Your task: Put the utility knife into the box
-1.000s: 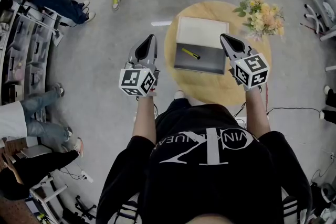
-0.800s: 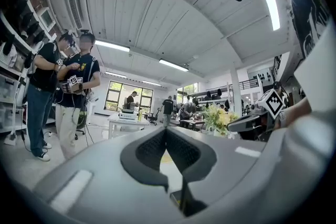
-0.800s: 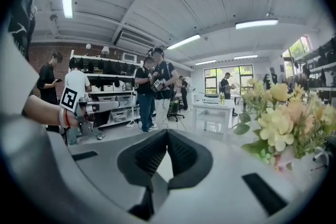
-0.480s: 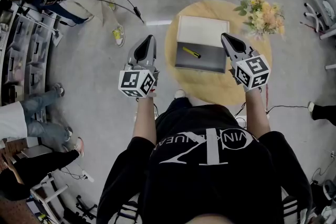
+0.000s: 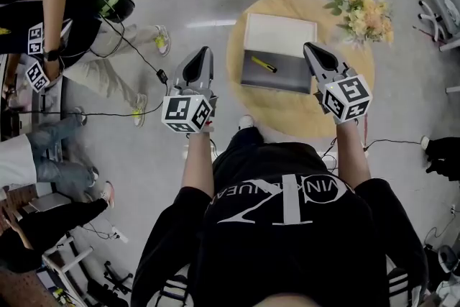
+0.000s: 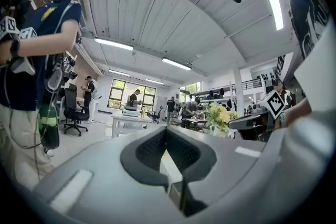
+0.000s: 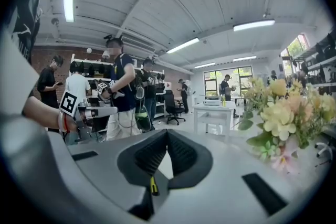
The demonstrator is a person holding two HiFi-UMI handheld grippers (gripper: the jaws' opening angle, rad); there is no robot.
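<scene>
A yellow utility knife (image 5: 263, 64) lies on the dark grey half (image 5: 276, 75) of an open box on a round wooden table (image 5: 309, 115). The box's white half (image 5: 281, 34) adjoins it on the far side. My left gripper (image 5: 205, 52) hangs shut and empty over the floor, just left of the table's edge. My right gripper (image 5: 309, 47) is shut and empty too, beside the box's right edge. In the right gripper view the knife (image 7: 153, 185) shows low through the gap behind the closed jaws of the right gripper (image 7: 167, 131). The left gripper (image 6: 166, 128) points level across the room.
A bunch of yellow flowers (image 5: 361, 13) stands at the table's far right, close to my right gripper. A person (image 5: 50, 18) with marker cubes and trailing cables (image 5: 136, 54) stands on the floor at the left. Other people and shelving line the left edge.
Both grippers have stayed almost still and shut. At the upper left, a person with cables has walked closer. The table sits slightly higher in the head view.
</scene>
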